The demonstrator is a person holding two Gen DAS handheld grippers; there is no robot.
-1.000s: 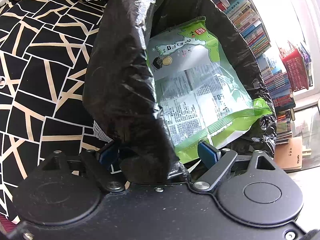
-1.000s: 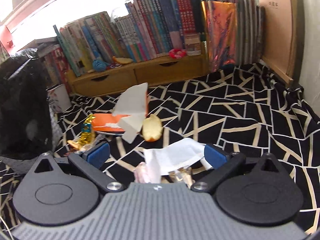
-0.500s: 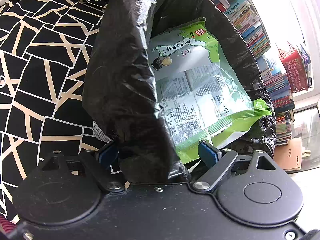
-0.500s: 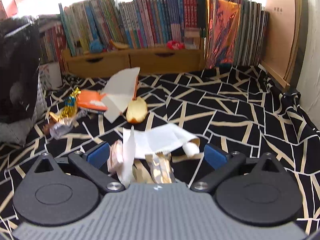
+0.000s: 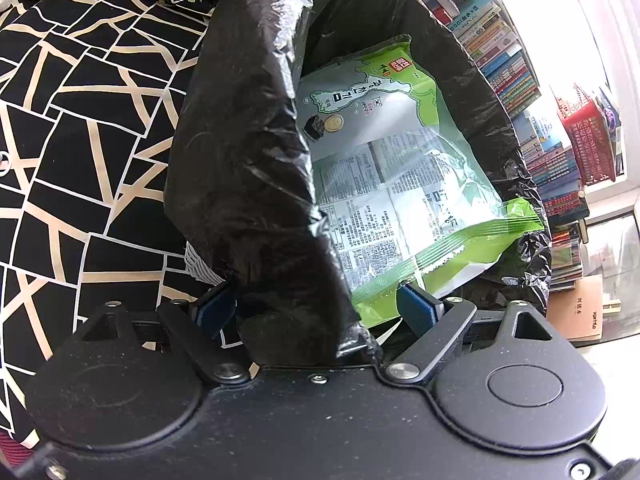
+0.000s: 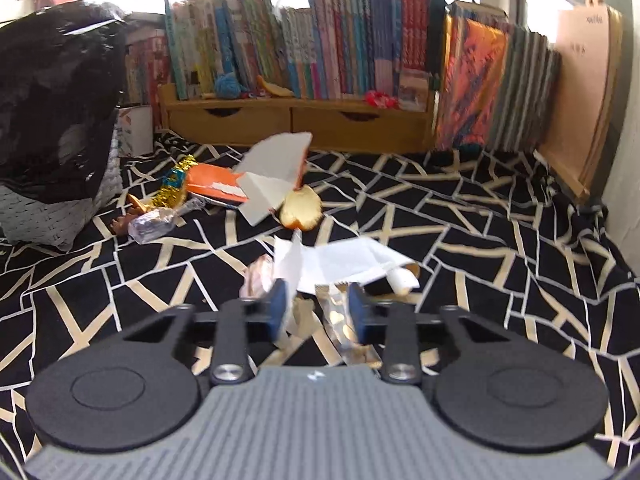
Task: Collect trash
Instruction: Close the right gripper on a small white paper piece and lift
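In the left wrist view a black trash bag stands with its mouth wide. A green and white snack packet lies inside it. My left gripper is open, and a fold of the bag's rim hangs between its blue fingers. In the right wrist view my right gripper has its fingers drawn in on a crumpled foil wrapper and the edge of a white paper slip on the black patterned cloth. A pink wrapper lies just left of it.
Further back lie a white card piece, an orange peel, an orange packet, gold and silver sweet wrappers. The bag sits in a white woven basket at left. A wooden shelf of books lines the back.
My right gripper's fingers have closed from wide apart to narrow around the foil wrapper and paper, and it moved lower and closer to them. The left gripper and bag have hardly moved.
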